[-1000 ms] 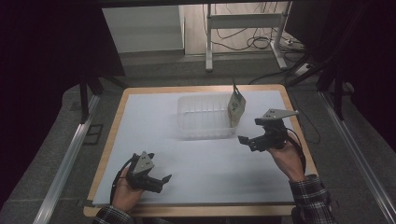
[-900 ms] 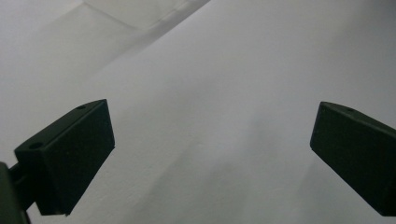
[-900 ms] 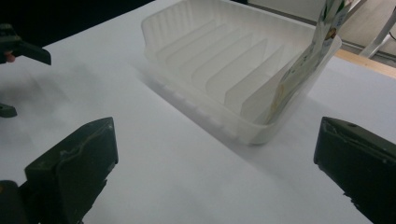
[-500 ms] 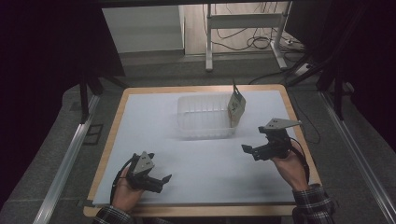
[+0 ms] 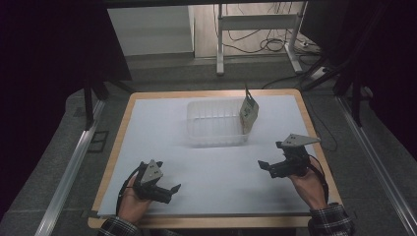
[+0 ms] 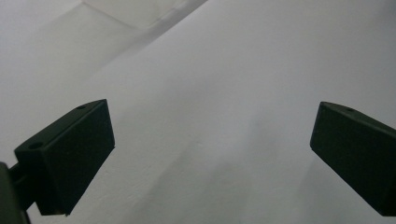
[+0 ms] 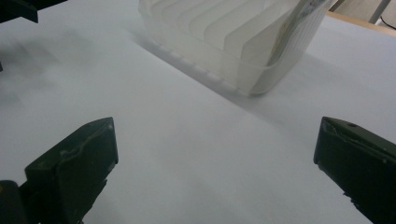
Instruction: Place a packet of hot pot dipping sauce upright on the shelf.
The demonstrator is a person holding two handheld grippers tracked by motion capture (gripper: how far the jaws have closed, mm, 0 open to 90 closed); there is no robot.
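Note:
A clear ribbed plastic bin (image 5: 216, 123) stands on the white sheet at the middle back of the table. A flat grey packet (image 5: 249, 112) leans upright inside its right end, sticking up above the rim. My left gripper (image 5: 172, 191) rests low at the front left, open, with bare white sheet between its jaws (image 6: 210, 154). At the front right my right gripper (image 5: 268, 167) is open and empty, pointing left. In the right gripper view the bin (image 7: 224, 37) stands ahead of that gripper (image 7: 215, 163), the packet (image 7: 292, 23) showing through its wall.
The white sheet (image 5: 162, 128) covers a wooden table (image 5: 301, 101). Behind the table are white desk legs (image 5: 220, 44) and cables on the floor. A metal rail (image 5: 74, 162) runs along the left side.
My right gripper has moved back toward the front edge and slightly right, away from the bin. The left gripper has stayed in place.

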